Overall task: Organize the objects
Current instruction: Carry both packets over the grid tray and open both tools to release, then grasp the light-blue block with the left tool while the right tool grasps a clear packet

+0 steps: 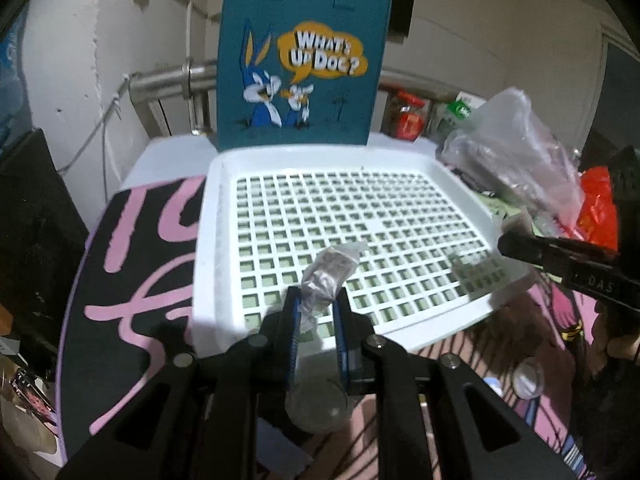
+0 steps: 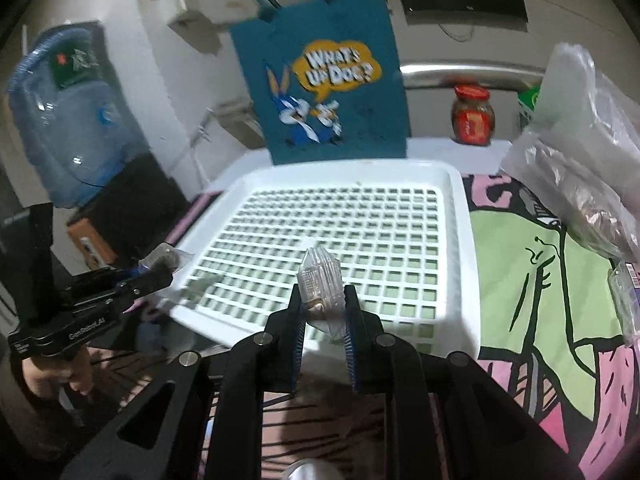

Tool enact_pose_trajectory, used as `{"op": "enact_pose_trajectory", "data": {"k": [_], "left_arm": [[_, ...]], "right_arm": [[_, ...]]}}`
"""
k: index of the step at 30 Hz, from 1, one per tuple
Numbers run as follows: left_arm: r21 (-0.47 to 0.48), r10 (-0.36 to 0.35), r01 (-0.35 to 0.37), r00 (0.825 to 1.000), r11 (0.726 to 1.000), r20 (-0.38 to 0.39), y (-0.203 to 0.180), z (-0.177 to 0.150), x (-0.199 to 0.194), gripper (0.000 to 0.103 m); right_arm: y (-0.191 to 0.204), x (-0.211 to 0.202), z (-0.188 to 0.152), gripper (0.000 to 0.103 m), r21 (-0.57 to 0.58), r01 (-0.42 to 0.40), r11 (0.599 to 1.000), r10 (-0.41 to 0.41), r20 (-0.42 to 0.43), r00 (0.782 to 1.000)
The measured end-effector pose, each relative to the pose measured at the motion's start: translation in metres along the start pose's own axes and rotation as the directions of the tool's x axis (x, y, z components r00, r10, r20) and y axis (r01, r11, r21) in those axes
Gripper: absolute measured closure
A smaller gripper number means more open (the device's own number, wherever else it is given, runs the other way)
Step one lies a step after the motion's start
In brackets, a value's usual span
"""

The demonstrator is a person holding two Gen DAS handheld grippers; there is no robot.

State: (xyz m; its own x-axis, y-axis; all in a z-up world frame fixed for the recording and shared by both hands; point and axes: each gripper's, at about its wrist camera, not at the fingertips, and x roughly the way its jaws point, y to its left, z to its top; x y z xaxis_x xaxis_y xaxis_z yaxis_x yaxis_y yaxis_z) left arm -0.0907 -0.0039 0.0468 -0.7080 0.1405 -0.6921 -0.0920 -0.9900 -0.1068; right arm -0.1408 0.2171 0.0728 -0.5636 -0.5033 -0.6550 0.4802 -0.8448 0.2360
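A white tray with a square grid floor (image 1: 208, 240) (image 2: 460, 240) lies on the table, nothing resting in it. My left gripper (image 1: 316, 308) is shut on a small clear plastic packet (image 1: 328, 276) with something grey inside, held over the tray's near edge. My right gripper (image 2: 323, 304) is shut on a second clear packet (image 2: 320, 276) holding something brownish, also above the tray's near edge. In the right wrist view the left gripper (image 2: 160, 268) shows at the tray's left corner with its packet. The right gripper's black fingers (image 1: 532, 248) enter the left wrist view from the right.
A teal felt bag (image 1: 300, 60) (image 2: 324, 92) printed with cartoon rabbits stands behind the tray. A red-lidded jar (image 2: 472, 116) and a large crumpled clear plastic bag (image 2: 580, 176) sit at the right. A blue water bottle (image 2: 68, 120) stands left. A printed cloth (image 2: 532, 300) covers the table.
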Motion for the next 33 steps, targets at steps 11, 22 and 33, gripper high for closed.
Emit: {"op": "enact_pose_trajectory", "data": {"k": [11, 22, 33], "left_arm": [[0.012, 0.045, -0.045, 0.998, 0.999, -0.048, -0.006, -0.001, 0.026, 0.051], [0.003, -0.012, 0.011, 0.985, 1.000, 0.173, 0.003, 0.023, -0.068, 0.028], [-0.074, 0.045, -0.032, 0.984, 0.997, 0.175, 0.019, -0.014, -0.105, 0.027]], "right_arm": [[-0.016, 0.040, -0.007, 0.068, 0.034, 0.070, 0.997, -0.067, -0.093, 0.993], [-0.004, -0.064, 0.010, 0.032, 0.052, 0.039, 0.998, -0.048, 0.180, 0.982], [0.014, -0.143, -0.022, 0.013, -0.024, 0.108, 0.994, -0.095, 0.323, 0.941]]}}
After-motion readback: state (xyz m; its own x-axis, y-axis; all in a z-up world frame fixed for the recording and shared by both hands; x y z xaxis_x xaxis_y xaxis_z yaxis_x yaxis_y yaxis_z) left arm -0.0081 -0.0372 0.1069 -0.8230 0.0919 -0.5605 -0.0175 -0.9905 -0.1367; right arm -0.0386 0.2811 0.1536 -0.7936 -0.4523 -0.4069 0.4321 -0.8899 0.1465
